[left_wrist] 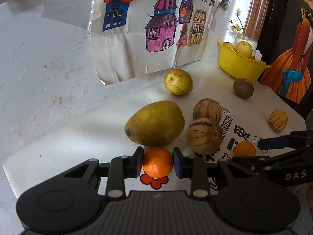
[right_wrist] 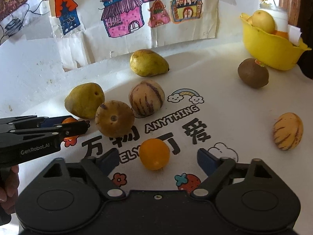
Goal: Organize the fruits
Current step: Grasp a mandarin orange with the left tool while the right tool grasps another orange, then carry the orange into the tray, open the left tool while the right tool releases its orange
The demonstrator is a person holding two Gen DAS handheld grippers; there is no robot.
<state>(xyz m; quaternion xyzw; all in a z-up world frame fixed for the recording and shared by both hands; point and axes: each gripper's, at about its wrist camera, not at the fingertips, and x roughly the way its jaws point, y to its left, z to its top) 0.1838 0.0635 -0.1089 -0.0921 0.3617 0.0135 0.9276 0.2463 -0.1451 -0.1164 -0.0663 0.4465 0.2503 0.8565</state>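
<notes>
Partly hidden orange [right_wrist: 68, 120] behind left claw [right_wrist: 64, 126]

On the table [right_wrist: 244, 107], pears [right_wrist: 148, 62] lie far left, the bowl [right_wrist: 270, 47] far right holding fruit, a kiwi [right_wrist: 253, 75] just before it.

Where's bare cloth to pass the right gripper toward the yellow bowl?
Free: the printed white cloth between the brown kiwi and the striped yellow melon. Crowded: left of the rainbow print, around the green pears and striped melons.
</notes>
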